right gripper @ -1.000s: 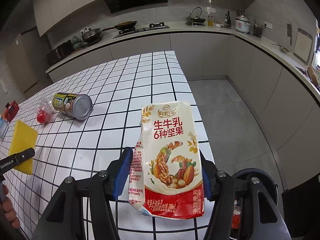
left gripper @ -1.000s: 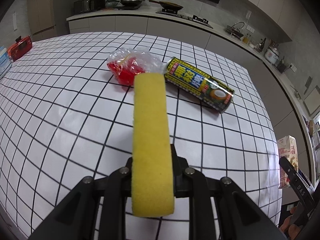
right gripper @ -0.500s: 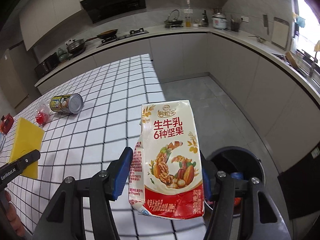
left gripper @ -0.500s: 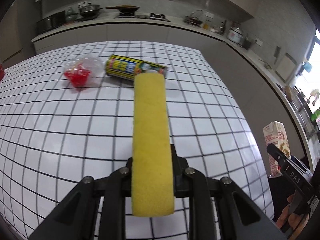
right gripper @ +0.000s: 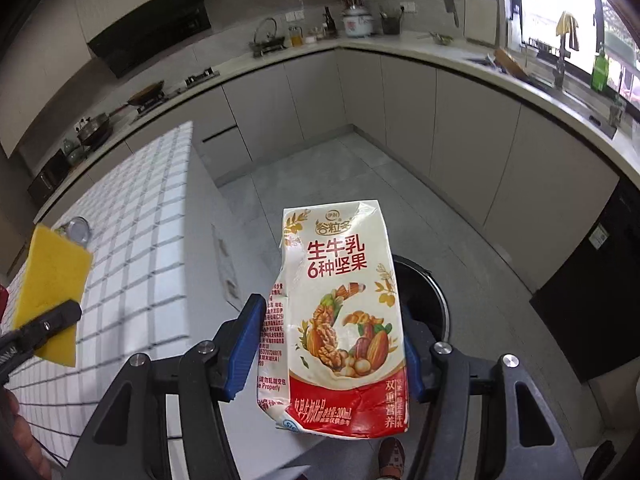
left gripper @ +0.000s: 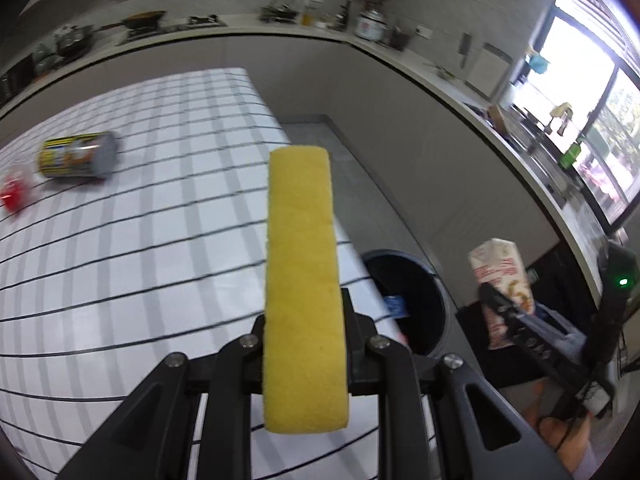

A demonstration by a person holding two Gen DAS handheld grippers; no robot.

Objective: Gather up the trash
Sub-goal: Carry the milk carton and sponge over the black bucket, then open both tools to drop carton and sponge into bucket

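Right wrist view: my right hand-held gripper (right gripper: pixel 334 344) clamps the milk carton (right gripper: pixel 340 320) above the black bin (right gripper: pixel 434 300). Left hand-held gripper (left gripper: pixel 304 340) pinches a yellow sponge (left gripper: pixel 302 280); can (left gripper: pixel 76 156) at 10 o'clock on the tabletop (left gripper: pixel 140 240).

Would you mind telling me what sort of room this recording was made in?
A home kitchen, most likely: a wok on a gas hob under a dark extractor hood, a rice cooker on the countertop, and a tiled island.
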